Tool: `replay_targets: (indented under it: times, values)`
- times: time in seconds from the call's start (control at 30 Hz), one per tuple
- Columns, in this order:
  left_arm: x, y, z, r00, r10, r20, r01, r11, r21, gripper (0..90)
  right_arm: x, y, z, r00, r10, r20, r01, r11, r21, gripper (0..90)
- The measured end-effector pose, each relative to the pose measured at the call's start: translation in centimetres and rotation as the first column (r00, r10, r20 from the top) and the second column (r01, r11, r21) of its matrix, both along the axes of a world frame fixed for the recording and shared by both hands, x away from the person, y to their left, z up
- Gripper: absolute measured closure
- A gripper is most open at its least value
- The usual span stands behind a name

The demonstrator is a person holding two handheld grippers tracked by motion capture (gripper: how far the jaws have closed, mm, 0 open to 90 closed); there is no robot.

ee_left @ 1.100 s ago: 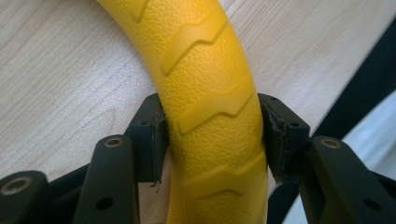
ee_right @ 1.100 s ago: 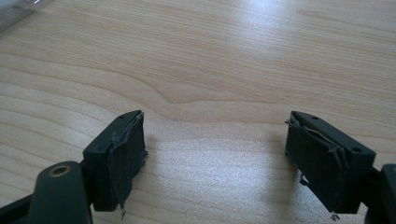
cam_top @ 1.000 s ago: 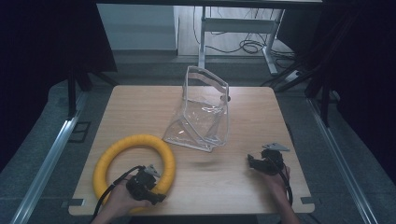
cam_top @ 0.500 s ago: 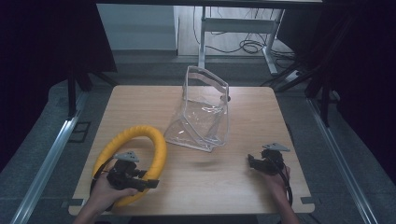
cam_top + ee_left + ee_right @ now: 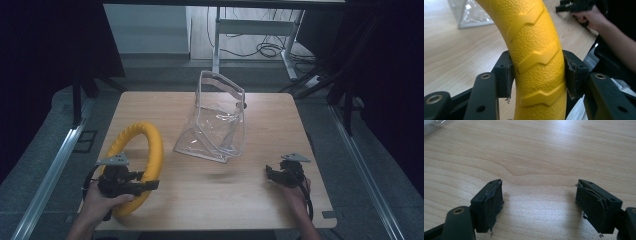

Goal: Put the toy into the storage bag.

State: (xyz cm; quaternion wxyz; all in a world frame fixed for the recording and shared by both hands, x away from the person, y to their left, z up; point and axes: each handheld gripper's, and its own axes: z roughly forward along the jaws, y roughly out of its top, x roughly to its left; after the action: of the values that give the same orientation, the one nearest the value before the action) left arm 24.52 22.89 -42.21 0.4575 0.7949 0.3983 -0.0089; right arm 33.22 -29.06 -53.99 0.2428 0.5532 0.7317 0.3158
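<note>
A thick yellow ring (image 5: 156,150) with a ribbed, grainy surface stands tilted up off the wooden table (image 5: 280,130) at the front left. My left gripper (image 5: 148,184) is shut on its near part; in the left gripper view both pads (image 5: 506,75) press the yellow ring (image 5: 536,50) from either side. A clear plastic bag (image 5: 215,125) stands open at the table's middle, its corner (image 5: 469,12) beyond the ring. My right gripper (image 5: 270,174) rests at the front right, open, with bare wood between its fingers (image 5: 539,200).
The person's hand with the right gripper (image 5: 564,6) is at the far side of the left gripper view. Metal rails run along both sides of the table, and a desk frame (image 5: 250,30) with cables stands behind it.
The ring lay flat on the table; now my left gripper has raised it and tipped it up on edge, shifting left. The right gripper and the bag have kept still.
</note>
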Motion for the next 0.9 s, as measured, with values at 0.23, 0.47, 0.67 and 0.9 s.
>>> replay_targets:
  times: [0.23,0.47,0.67,0.9]
  values:
    - [-0.1,1.8,1.1,0.9982,0.047,0.037,-0.045,0.9972,-0.060,48.5,0.0,0.0,0.0,1.0000,-0.002,0.001,0.002,1.0000,-0.001,22.4]
    - [-0.5,3.3,2.0,0.9901,0.110,0.087,-0.101,0.9894,-0.104,48.6,0.0,0.0,0.0,1.0000,-0.003,0.001,0.003,1.0000,0.000,22.4]
    - [-0.6,4.0,2.9,0.9787,0.151,0.139,-0.129,0.9797,-0.153,48.7,0.0,0.0,0.0,1.0000,-0.004,0.000,0.004,1.0000,0.000,22.5]
    - [-0.4,3.2,4.0,0.9671,0.156,0.201,-0.112,0.9702,-0.215,48.9,0.0,0.0,0.0,1.0000,-0.007,0.000,0.007,1.0000,0.001,22.5]
